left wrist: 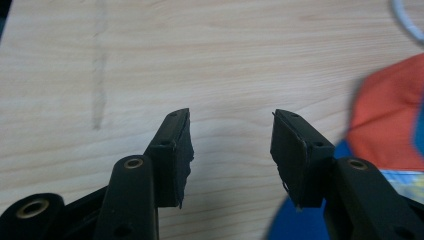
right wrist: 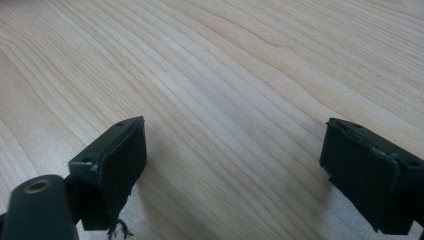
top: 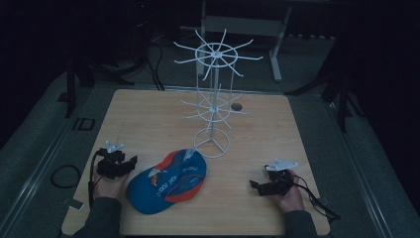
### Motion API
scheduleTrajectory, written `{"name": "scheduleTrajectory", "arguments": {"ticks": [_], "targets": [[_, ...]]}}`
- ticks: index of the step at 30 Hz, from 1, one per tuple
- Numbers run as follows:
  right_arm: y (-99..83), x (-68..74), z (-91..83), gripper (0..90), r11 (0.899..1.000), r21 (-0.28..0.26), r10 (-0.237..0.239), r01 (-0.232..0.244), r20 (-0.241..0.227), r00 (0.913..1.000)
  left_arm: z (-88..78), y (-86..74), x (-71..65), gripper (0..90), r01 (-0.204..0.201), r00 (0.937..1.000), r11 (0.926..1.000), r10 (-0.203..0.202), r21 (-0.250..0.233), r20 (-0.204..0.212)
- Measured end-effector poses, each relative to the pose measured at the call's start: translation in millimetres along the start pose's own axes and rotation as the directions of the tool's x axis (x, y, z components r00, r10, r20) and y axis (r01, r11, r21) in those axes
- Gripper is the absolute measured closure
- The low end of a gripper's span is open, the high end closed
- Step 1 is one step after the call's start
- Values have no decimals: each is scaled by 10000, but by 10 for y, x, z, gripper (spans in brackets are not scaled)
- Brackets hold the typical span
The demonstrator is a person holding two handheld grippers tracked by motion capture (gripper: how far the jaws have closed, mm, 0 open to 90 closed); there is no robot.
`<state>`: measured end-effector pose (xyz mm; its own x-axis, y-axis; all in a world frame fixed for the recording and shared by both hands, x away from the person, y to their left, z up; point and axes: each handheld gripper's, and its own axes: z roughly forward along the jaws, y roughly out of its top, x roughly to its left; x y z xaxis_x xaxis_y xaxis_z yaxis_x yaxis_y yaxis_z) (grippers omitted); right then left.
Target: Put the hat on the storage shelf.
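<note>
A blue baseball cap with an orange brim and orange panels [top: 167, 182] lies on the light wood-grain tabletop [top: 148, 114], near the front edge and left of centre. Printed lettering on its crown is too small to read.

Just behind the cap stands a white wire display rack [top: 213, 94], upright on a ring base, with two tiers of spoke-like hooks. The ring base sits close to the cap's back edge; contact between them cannot be judged. A small dark round object [top: 236, 106] lies on the tabletop behind the rack, to its right.

Left hand-held gripper [top: 130, 165]: held in the person's left hand [top: 110, 186], low over the tabletop, just left of the cap. In the left gripper view its jaws are parted by a moderate gap with nothing between them [left wrist: 231, 145]; the cap's orange and blue fabric [left wrist: 385, 125] is at that view's right edge.

Right hand-held gripper [top: 255, 187]: held in the person's right hand [top: 289, 196], near the front right of the tabletop, well apart from the cap. In the right gripper view its jaws are spread wide over bare wood [right wrist: 232, 165], holding nothing.
</note>
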<state>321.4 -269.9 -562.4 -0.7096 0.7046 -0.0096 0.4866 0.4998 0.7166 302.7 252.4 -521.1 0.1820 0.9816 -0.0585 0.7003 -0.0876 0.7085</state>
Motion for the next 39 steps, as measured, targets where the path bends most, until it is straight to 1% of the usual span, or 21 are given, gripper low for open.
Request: {"name": "scheduleTrajectory", "arguments": {"ticks": [5,8,15,16,21,25,27,29,33,35,36,37,39], "targets": [[0,1,0,112,10000,5,23,-23,-3,10000,-50,70,-95,512,-304,9986,9995,309,-128,432],[1,2,0,112,10000,4,26,-26,-2,10000,-80,104,-145,510,-485,9971,9987,493,-139,575],[0,2,0,112,10000,4,23,-23,-4,10000,-141,163,-219,508,-623,9928,9974,655,-350,1006],[0,2,0,112,10000,4,23,-23,-4,10000,-141,163,-219,504,-623,9928,9974,655,-350,1006],[1,2,0,112,10000,4,22,-22,-4,10000,-186,205,-326,499,-859,9855,9948,928,-539,1424],[0,1,0,112,10000,5,22,-22,-5,10000,-216,239,-413,489,-1051,9772,9923,1153,-652,1781],[1,1,0,112,10000,4,21,-21,-5,10000,-231,259,-465,485,-1159,9715,9911,1268,-651,2005],[1,1,0,112,10000,3,21,-21,-4,10000,-240,276,-508,483,-1335,9656,9891,1441,-629,2164],[1,1,0,112,10000,4,25,-25,-1,10000,-253,304,-591,482,-1531,9570,9863,1634,-614,2395],[1,1,0,112,10000,3,25,-25,-2,10000,-264,325,-640,480,-1709,9508,9832,1815,-634,2513],[0,1,0,112,10000,4,23,-23,-1,10000,-270,341,-676,479,-1772,9463,9822,1874,-623,2633],[1,1,0,112,10000,5,23,-23,-2,10000,-270,341,-676,478,-1772,9463,9822,1874,-623,2633],[1,1,0,112,10000,3,23,-23,-2,10000,-269,360,-715,475,-1866,9417,9805,1963,-614,2732]]}}
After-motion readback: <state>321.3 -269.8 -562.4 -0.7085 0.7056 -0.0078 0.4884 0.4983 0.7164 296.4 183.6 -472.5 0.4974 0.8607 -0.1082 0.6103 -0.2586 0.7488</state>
